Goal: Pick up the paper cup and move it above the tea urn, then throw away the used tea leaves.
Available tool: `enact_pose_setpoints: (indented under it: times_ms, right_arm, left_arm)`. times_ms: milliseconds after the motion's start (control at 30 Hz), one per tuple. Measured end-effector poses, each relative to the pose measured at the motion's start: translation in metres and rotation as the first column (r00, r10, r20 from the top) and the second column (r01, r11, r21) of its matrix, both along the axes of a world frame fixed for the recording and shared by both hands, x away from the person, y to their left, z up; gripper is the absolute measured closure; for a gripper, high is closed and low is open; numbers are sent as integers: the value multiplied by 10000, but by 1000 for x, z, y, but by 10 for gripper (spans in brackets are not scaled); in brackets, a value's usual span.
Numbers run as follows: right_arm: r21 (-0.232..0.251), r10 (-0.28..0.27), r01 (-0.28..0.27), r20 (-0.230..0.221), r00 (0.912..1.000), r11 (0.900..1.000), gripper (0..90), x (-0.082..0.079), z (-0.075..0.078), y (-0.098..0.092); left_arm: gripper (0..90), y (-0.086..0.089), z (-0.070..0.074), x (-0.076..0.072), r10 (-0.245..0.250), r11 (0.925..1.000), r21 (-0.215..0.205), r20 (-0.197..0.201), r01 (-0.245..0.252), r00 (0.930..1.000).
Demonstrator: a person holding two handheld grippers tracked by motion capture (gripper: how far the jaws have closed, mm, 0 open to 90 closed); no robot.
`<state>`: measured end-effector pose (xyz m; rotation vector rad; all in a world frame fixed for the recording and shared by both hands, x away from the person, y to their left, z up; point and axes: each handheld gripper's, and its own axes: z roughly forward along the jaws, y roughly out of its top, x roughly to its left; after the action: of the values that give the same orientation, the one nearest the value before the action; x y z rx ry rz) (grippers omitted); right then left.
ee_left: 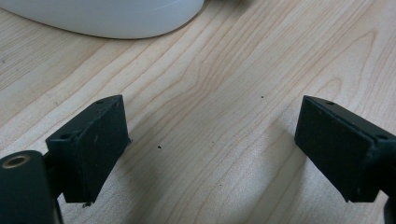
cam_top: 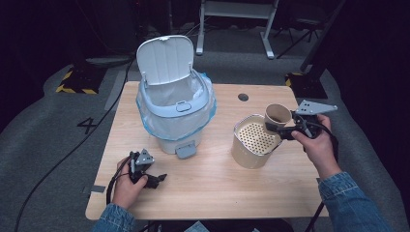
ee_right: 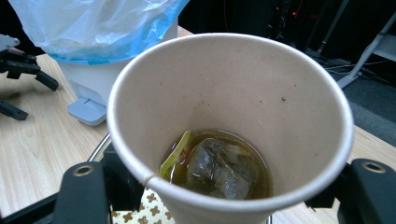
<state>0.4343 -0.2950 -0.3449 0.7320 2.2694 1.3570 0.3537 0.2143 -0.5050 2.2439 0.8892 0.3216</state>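
On the pale wooden table (cam_top: 212, 188) stands the biggest item, a white pedal bin (cam_top: 175, 104) lined with a blue-tinted plastic bag (ee_right: 93, 28), its lid (cam_top: 164, 58) tipped up and back and its grey pedal (cam_top: 186, 151) facing the person. To the right of the bin, well apart from it, sits a beige container (cam_top: 251, 142) with a perforated insert inside. Above the far right rim of that container hangs a paper cup (cam_top: 278, 115), tilted so its mouth faces toward the person, clamped at its sides between the jaws of the right gripper (cam_top: 279, 128), which are narrowed onto the cup wall. Seen from the right gripper view, the cup (ee_right: 229, 121) holds a shallow pool of brown liquid with a wet tea bag (ee_right: 217, 168) and a yellow-green tag lying at the bottom. Near the table's front left, the left gripper (cam_top: 155, 180) rests low over the wood, in front of the bin's base; its jaws stand wide apart with bare table between them and nothing in their grasp.
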Motion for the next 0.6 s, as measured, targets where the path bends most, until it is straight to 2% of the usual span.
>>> enact_pose_setpoints:
  times_ms: [200,300,433,600]
  right_arm:
    - [-62,24,-24,-18,10000,10000,314,4,-3,3]
    - [-242,55,-52,139,9999,9997,314,4,-2,4]
    - [-733,20,6,348,9994,9973,317,5,-1,2]
    - [-1573,81,72,964,9953,9875,324,5,1,1]
  left_arm:
    - [101,0,0,0,-7,10000,-11,0,7,10000]
    - [102,0,0,0,13,10000,8,3,-13,10000]
    - [103,0,0,-1,26,10000,5,1,-26,10000]
    - [102,0,0,-1,25,10000,10,3,-25,10000]
